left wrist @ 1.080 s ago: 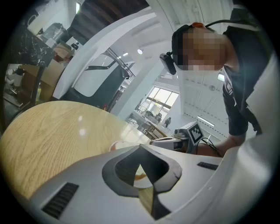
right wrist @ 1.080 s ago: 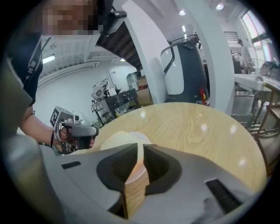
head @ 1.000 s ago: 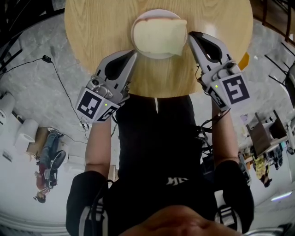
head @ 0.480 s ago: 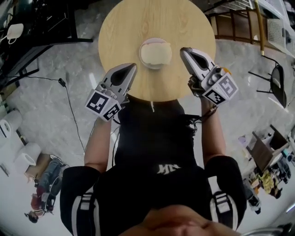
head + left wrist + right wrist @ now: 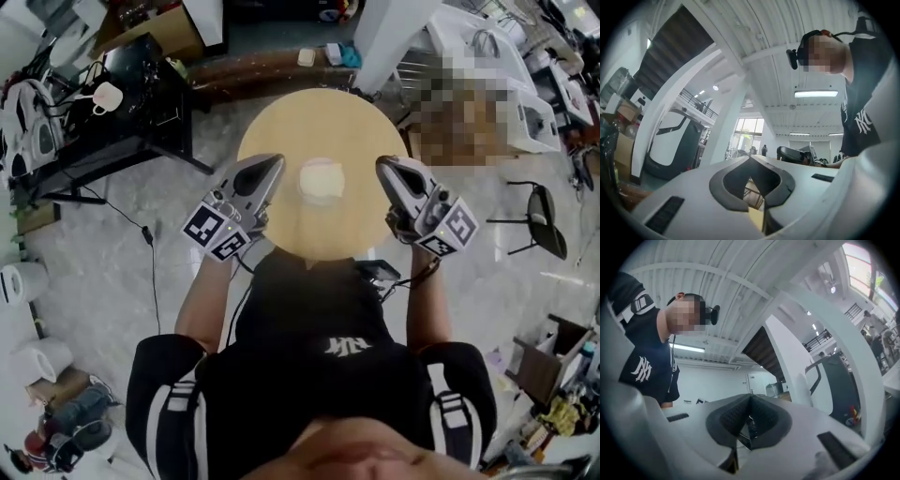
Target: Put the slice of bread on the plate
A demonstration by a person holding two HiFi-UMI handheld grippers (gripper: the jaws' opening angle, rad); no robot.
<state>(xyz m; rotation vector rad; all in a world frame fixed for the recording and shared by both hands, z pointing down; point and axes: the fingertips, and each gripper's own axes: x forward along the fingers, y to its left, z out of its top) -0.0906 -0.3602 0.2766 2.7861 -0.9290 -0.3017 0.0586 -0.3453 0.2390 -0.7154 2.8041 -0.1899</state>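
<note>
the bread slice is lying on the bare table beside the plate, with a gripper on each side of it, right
Not quite. The head view shows the bread lying on the plate, not on the bare table beside it. The rest holds: the left gripper and the right gripper flank it, one on each side.

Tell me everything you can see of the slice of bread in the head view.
The slice of bread is pale cream; it is too small here to show its texture. It lies flat on a white plate and covers most of it, so only the rim shows. The plate stands near the middle of the round wooden table. Only the plate touches the slice: the left tongs and right tongs are shut, empty and apart from it.
</note>
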